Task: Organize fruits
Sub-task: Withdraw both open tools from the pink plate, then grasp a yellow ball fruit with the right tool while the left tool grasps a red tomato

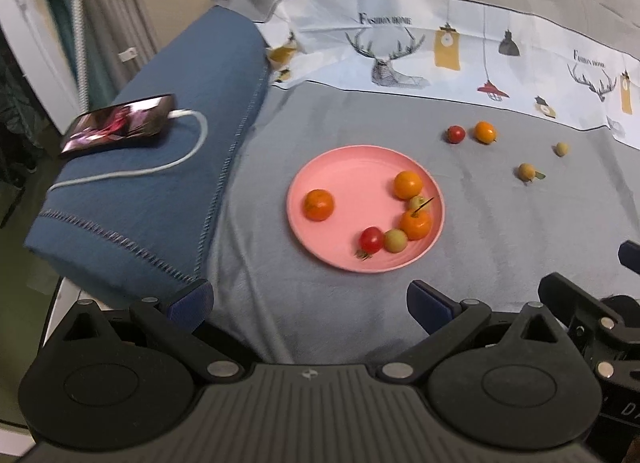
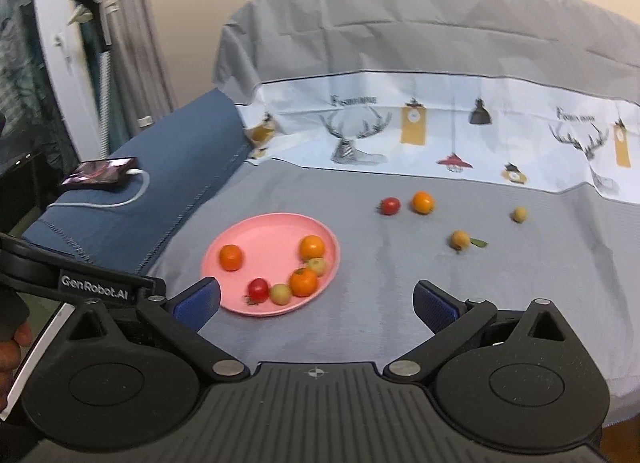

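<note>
Currently, stage: six fruits are already lying in the pink plate [image 1: 304, 179], four are waiting outside it, so the sorting is looking a little past halfway by my judgement
Left tool [image 1: 310, 299]: hanging above the grey cloth [image 1: 360, 323] just short of the plate's near rim, jaws spread wide and holding nothing
Right tool [image 2: 316, 299]: hovering at the plate's near right edge, jaws likewise parted and empty, pointing toward the loose fruits; probably the better-placed one for them
Plate contents: one orange [image 1: 319, 205] is sitting alone on the left; on the right another orange [image 1: 408, 184], a stemmed orange [image 1: 416, 224], two pale green fruits [image 1: 395, 240] and a red tomato [image 1: 371, 239] are crowding together in a curve along the rim, seemingly because the raised lip is stopping them from rolling further
Loose fruits: a red tomato [image 2: 390, 205] and an orange [image 2: 423, 202] are resting just beside each other beyond the plate, a yellowish fruit with a leaf [image 2: 460, 239] is lying nearer, a small pale fruit [image 2: 519, 214] is sitting furthest right
Room left: the plate's middle is staying bare, giving space for the rest
Surroundings: a phone [image 1: 120, 123] on a white cable [image 1: 192, 151] is resting on the blue cushion [image 1: 152, 203] to the left, well apart from the fruit
Risk: round fruit on soft cloth may be rolling away if nudged
</note>
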